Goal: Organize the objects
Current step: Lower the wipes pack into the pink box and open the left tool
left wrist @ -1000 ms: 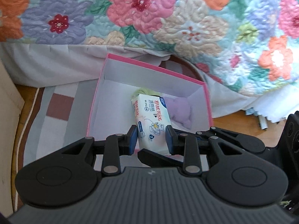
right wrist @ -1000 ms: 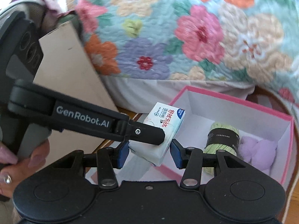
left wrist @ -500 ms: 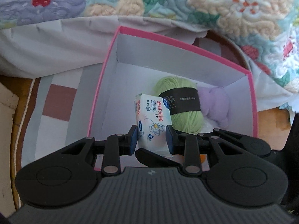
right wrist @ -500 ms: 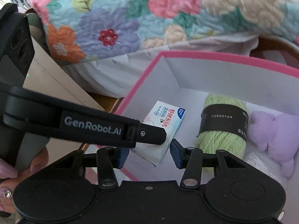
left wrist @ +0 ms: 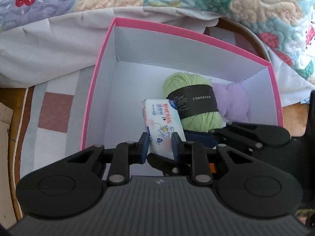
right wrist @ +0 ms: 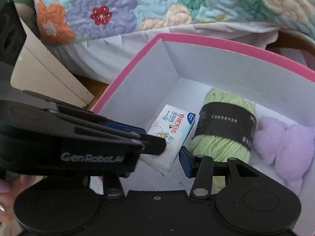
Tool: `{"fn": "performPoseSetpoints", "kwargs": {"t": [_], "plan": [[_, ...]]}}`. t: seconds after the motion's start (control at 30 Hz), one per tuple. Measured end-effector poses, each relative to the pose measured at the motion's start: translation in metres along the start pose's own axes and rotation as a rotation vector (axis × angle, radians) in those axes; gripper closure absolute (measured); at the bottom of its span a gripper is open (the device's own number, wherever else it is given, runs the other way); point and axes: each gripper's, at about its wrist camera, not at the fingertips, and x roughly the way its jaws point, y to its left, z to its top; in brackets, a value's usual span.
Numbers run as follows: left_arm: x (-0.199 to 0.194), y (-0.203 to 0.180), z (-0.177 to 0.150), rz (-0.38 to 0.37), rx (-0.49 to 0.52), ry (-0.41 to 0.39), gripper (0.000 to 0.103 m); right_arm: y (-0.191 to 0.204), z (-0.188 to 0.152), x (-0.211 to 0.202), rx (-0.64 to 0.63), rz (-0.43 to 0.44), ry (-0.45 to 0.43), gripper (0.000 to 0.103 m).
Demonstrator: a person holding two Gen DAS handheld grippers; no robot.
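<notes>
A pink box (left wrist: 92,98) with white inside walls sits on a striped mat (left wrist: 55,110), right up against a flowery quilt (left wrist: 256,2) and a white sheet (left wrist: 49,45). In the box lie a green yarn ball (left wrist: 196,106) with a dark band and a soft purple toy (left wrist: 234,102), side by side. The tissue pack (left wrist: 163,125) is low inside the box, just beside the yarn. The left gripper (left wrist: 159,144) has its jaws nearly shut and closing on the near end of the pack, blue pads on both sides. The right gripper (right wrist: 155,157) has its jaws partly open around the same pack; its right pad stands a little off the pack, and the left pad is hidden behind the other gripper's black finger, so I cannot tell if it pinches. The pack's bottom is hidden in both views. Only the right view shows a hand (right wrist: 7,192) at the left edge, blurry, and a pale board (right wrist: 49,78) by the box.
</notes>
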Motion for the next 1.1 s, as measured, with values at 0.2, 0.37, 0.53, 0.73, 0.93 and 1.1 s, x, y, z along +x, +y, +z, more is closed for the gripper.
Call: {"fn": "performPoseSetpoints", "kwargs": {"t": [0.2,0.37,0.53,0.73,0.93,1.1], "plan": [[-0.004,0.010,-0.001,-0.032,-0.053,-0.029,0.080,-0.003,0.006,0.009,0.045,-0.018,0.036,0.052],[-0.010,0.020,-0.002,-0.048,-0.090,-0.050,0.080,0.003,0.009,0.011,0.032,-0.069,0.040,0.052],[-0.022,0.026,-0.007,-0.060,-0.098,-0.080,0.080,0.011,0.011,0.018,0.015,-0.110,0.058,0.052],[-0.041,0.026,-0.015,-0.060,-0.079,-0.110,0.079,0.025,-0.001,-0.005,-0.020,-0.139,0.015,0.051],[-0.062,0.022,-0.028,-0.058,-0.048,-0.115,0.079,0.046,-0.023,-0.051,-0.102,-0.178,-0.067,0.049],[-0.081,0.021,-0.040,-0.083,-0.019,-0.127,0.079,0.064,-0.039,-0.093,-0.102,-0.149,-0.150,0.049]]}}
